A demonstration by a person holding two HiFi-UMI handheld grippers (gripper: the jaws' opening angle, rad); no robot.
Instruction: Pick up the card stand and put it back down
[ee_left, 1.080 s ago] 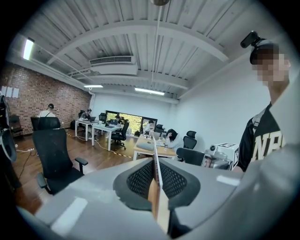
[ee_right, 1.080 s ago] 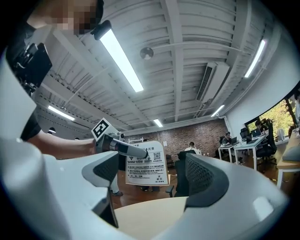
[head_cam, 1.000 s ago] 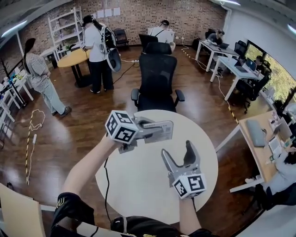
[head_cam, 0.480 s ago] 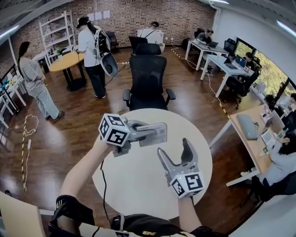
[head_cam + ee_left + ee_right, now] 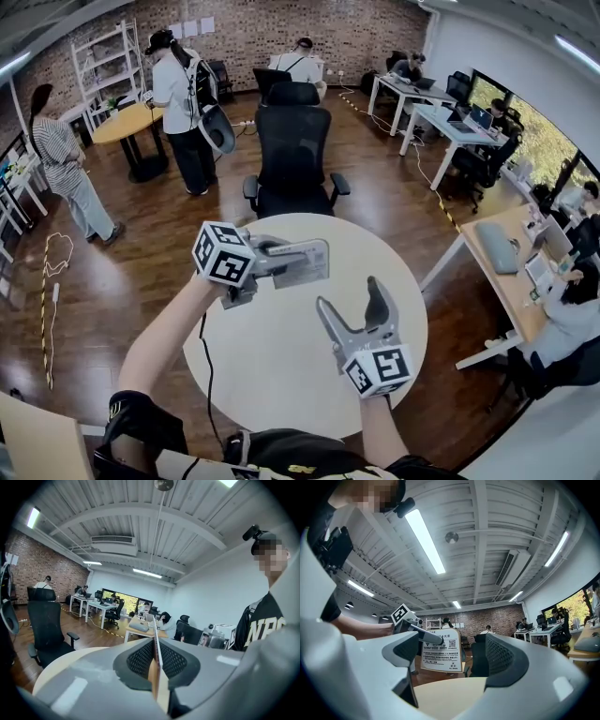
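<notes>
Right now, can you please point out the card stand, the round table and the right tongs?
Card stand [image 5: 307,266]: head view, middle of the card.
Round table [image 5: 272,361]: head view, bare white top.
Right tongs [image 5: 348,292]: head view, gap between the open tips.

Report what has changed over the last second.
Nothing visibly moved against the table; only the head view drifted. The left gripper stays shut on the card stand, holding it above the table. The right gripper stays open and empty beside it.
</notes>
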